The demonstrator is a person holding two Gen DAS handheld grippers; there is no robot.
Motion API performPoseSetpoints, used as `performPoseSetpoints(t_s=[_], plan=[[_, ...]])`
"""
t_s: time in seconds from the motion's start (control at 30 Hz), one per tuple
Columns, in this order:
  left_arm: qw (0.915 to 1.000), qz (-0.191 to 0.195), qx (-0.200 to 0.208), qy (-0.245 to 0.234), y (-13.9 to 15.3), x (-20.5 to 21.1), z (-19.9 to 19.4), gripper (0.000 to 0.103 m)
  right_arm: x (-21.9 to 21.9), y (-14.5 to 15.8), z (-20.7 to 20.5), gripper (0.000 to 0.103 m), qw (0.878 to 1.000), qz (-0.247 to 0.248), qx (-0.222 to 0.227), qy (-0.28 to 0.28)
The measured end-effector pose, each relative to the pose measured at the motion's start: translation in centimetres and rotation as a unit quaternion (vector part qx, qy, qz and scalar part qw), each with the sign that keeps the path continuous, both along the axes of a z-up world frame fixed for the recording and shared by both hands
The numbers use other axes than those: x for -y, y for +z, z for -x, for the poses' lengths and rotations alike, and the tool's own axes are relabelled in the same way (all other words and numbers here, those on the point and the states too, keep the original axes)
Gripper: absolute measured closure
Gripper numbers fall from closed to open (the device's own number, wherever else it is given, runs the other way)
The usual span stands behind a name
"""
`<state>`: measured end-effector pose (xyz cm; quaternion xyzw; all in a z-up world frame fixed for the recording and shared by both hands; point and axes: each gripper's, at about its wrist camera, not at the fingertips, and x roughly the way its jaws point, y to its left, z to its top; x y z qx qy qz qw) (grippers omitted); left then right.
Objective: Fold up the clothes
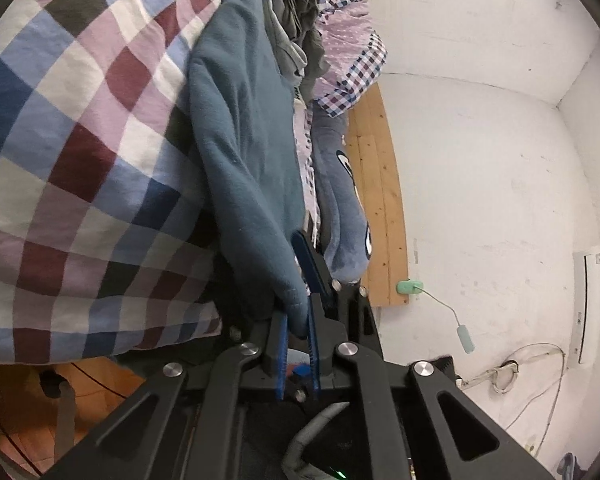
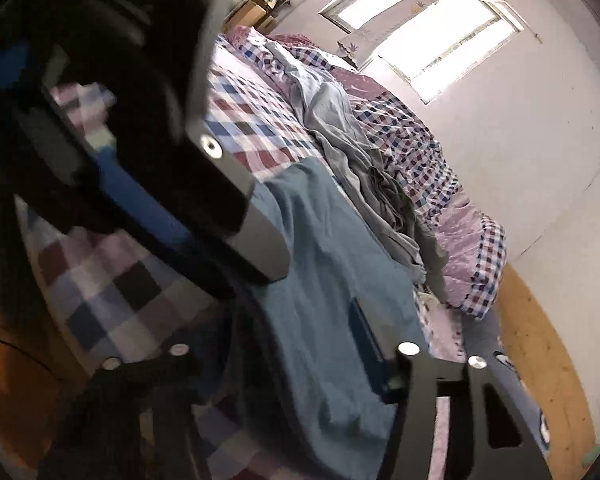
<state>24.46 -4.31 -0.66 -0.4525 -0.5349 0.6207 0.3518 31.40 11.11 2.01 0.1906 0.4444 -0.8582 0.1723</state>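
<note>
The left gripper (image 1: pixel 298 320) has its two blue-padded jaws pinched nearly together on a hem corner of the teal sweater (image 1: pixel 244 132), and the cloth runs straight ahead of the jaws, lying along the checked bedcover (image 1: pixel 72 128). So the sweater is on the bed, one corner in a firm grip. Whether that corner is being drawn out to spread the sweater flat or carried over to make a fold, these pictures fit either. No neat folded stack shows anywhere.

Beyond the sweater, farther out from the left gripper, a grey garment (image 1: pixel 300 20) sits in a crumpled heap, clearly not folded, so by my reading there is work left there at least.

Now the right gripper (image 2: pixel 312 332): it hangs over the near end of the sweater (image 2: pixel 320 280), and one blue finger shows ahead on its right side, with cloth lying across the gap. The other finger is lost in dark blur, so I cannot tell how far it is open, nor whether it holds anything.

The right wrist view gives the spread of the bed, the grey garment (image 2: pixel 364 184) trailing away, and the window (image 2: pixel 432 36). The left wrist view alone shows the actual pinch, plus a blue plush toy (image 1: pixel 340 200) just right of the jaws and a wooden bed board (image 1: pixel 380 184) beyond it.
</note>
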Motion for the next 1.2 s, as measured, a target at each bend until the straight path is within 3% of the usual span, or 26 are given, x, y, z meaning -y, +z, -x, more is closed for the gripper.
performPoseSetpoints(t_s=[0.27,0.43,0.47,0.6,0.63,0.7,0.73,0.77,0.87,1.2], plan=[[0.9998,-0.022,-0.003,-0.003,0.2,-0.3,0.5,0.096,0.4,-0.6,2.2,0.064,1.0,-0.007,-0.014,0.001],[0.9997,-0.023,-0.001,0.001,-0.2,-0.1,0.8,0.096,0.7,-1.0,3.4,0.077,1.0,-0.007,0.01,0.002],[0.9997,-0.023,-0.001,0.002,-0.3,-0.1,0.9,0.096,0.7,-1.0,3.5,0.088,1.0,-0.004,0.016,0.004],[0.9996,-0.025,-0.008,0.009,-0.3,0.8,0.3,0.096,0.4,-0.6,4.1,0.094,0.999,0.017,0.034,0.002],[0.9996,-0.024,-0.006,0.012,-0.3,1.0,0.4,0.091,0.3,-0.4,4.2,0.095,0.999,0.024,0.039,0.0],[0.9996,-0.02,-0.003,0.021,-0.4,1.4,0.5,0.068,-0.1,0.1,4.7,0.095,0.998,0.043,0.049,-0.005],[0.9994,-0.017,-0.006,0.03,-0.2,1.6,0.7,0.048,-0.3,0.3,4.9,0.095,0.997,0.053,0.053,-0.008],[0.9991,-0.014,-0.009,0.04,-0.1,1.9,0.8,0.039,-0.5,0.6,5.1,0.096,0.997,0.061,0.055,-0.01],[0.9978,0.003,-0.015,0.065,0.4,2.9,1.3,0.03,-1.0,1.4,5.5,0.096,0.995,0.08,0.056,-0.013],[0.9936,0.087,-0.016,0.07,0.5,3.0,6.7,0.029,-2.3,4.5,4.1,0.096,0.986,0.15,0.075,-0.017]])
